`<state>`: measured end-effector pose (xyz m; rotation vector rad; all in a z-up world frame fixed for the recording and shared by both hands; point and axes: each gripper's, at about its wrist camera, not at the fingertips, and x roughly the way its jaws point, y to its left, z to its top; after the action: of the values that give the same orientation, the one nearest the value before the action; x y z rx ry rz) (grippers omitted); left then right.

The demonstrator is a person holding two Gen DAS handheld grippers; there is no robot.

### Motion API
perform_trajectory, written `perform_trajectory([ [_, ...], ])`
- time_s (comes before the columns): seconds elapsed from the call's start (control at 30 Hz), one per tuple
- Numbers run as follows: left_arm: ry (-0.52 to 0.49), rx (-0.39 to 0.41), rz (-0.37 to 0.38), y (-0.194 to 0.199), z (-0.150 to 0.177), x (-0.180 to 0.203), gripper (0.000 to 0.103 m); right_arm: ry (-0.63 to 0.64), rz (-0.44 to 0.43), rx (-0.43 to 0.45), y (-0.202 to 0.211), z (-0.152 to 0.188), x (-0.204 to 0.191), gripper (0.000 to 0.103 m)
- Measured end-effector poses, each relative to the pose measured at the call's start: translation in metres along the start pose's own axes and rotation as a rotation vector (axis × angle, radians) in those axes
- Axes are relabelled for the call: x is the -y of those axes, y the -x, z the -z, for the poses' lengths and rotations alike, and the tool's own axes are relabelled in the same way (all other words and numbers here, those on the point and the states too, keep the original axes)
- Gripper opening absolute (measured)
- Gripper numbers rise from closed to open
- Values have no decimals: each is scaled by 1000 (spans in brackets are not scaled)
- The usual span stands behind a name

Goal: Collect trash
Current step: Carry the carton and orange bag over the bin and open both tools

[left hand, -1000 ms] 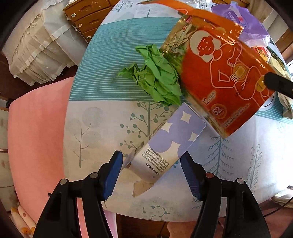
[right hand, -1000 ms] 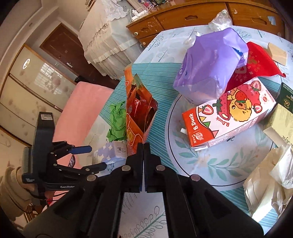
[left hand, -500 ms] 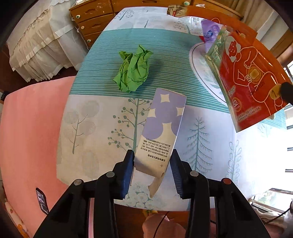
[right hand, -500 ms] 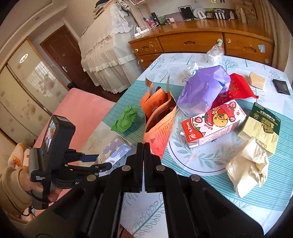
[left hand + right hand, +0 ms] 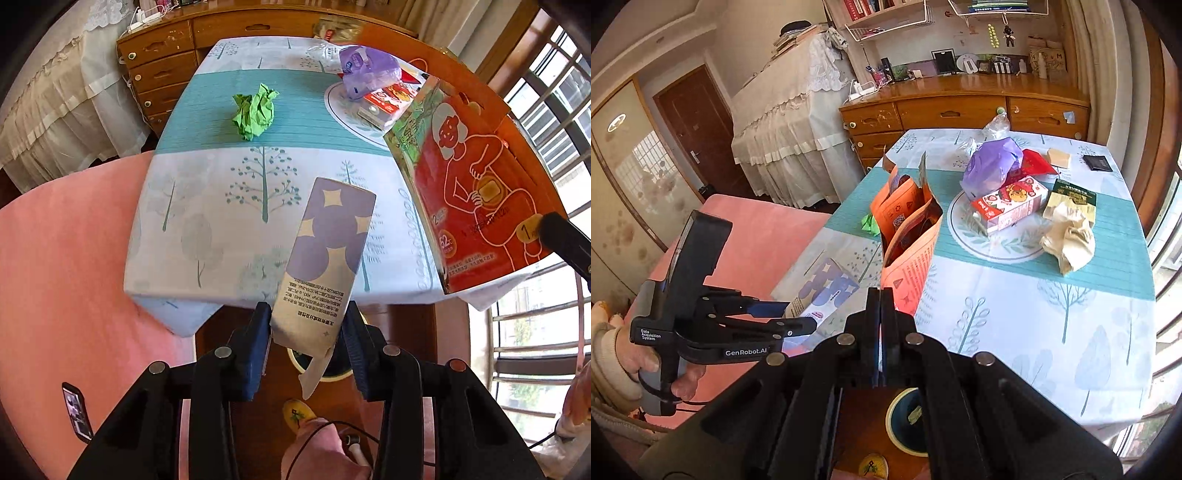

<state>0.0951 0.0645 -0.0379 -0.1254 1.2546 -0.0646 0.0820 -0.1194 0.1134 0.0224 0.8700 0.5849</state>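
Evidently your left gripper [image 5: 304, 334], spread around the purple box [image 5: 325, 258] a second ago, now pinches its lower end; the box has left the table [image 5: 207, 206] and hangs over the near edge. Beyond it, the green paper wad [image 5: 255, 110] remains on the teal stripe. To the right, your right gripper [image 5: 881, 314] stays pressed together on the orange pouch [image 5: 908, 243], which has risen clear of the table. A round bin [image 5: 905, 421] shows below the table edge.
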Motion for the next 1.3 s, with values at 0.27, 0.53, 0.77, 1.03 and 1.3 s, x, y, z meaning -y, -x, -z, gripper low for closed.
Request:
perform_trajectory([
  [0.27,-58,-92,30,-12,79,-2,39,20,30,-76,27,81,-56,0],
  [0.53,29,-169,30,-66,135,-6,39,12,29,-214,8,149,-58,0],
  [0.77,49,-235,-3,-160,167,10,39,-1,15,-352,-55,228,-32,0],
  [1.03,76,-310,-14,-283,189,20,39,-70,97,-444,-150,324,27,0],
  [1.3,41,-345,-46,-374,197,35,40,-141,152,-478,-237,383,84,0],
])
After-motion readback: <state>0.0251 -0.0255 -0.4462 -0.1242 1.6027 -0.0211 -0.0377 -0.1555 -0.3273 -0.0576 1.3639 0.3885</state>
